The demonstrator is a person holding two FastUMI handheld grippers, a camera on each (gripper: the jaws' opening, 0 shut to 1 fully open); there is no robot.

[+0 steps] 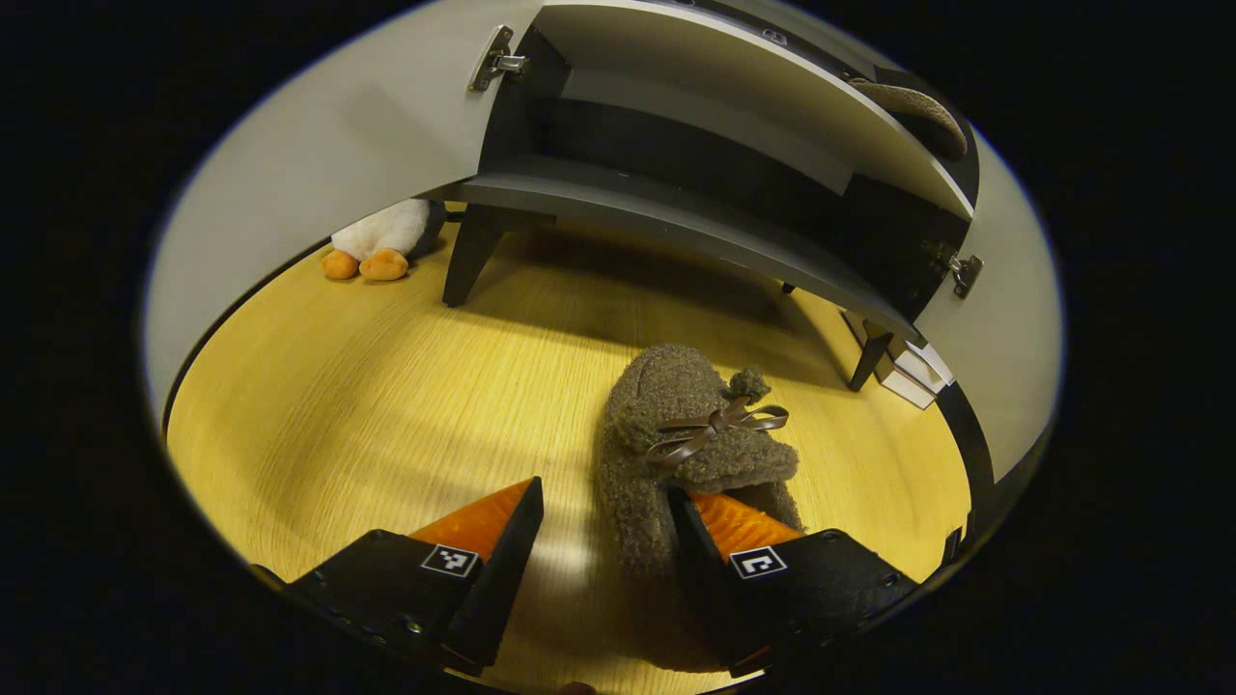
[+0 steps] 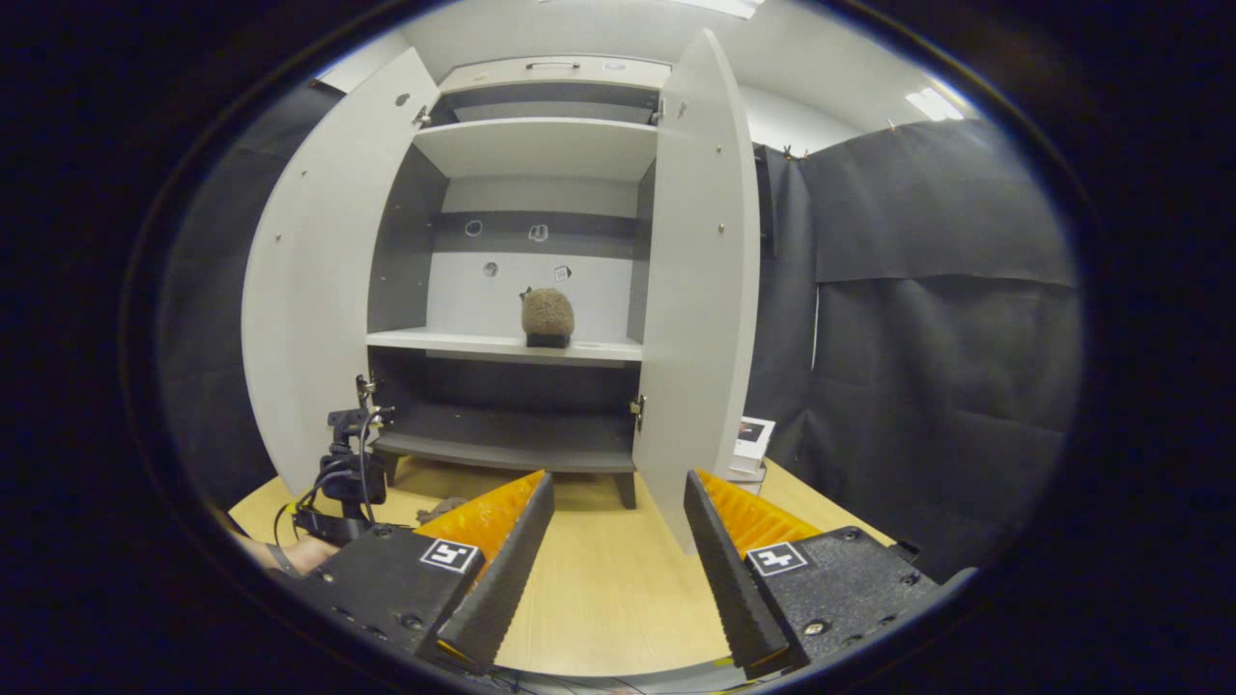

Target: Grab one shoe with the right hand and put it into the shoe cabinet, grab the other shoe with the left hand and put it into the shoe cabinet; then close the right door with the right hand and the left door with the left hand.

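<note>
On the bench, the left gripper (image 1: 603, 541) straddles the slipper (image 1: 676, 434), jaws spread, poised to pinch its side for lifting.

No legible text, brand or number was found. Small square black-and-white coded markers stood on the left gripper's (image 1: 603, 502) finger housings and on the right gripper's (image 2: 618, 502) housings; they carried patterns, not readable characters. A white printed card (image 2: 751, 436) beside the cabinet was too small to read.
</note>
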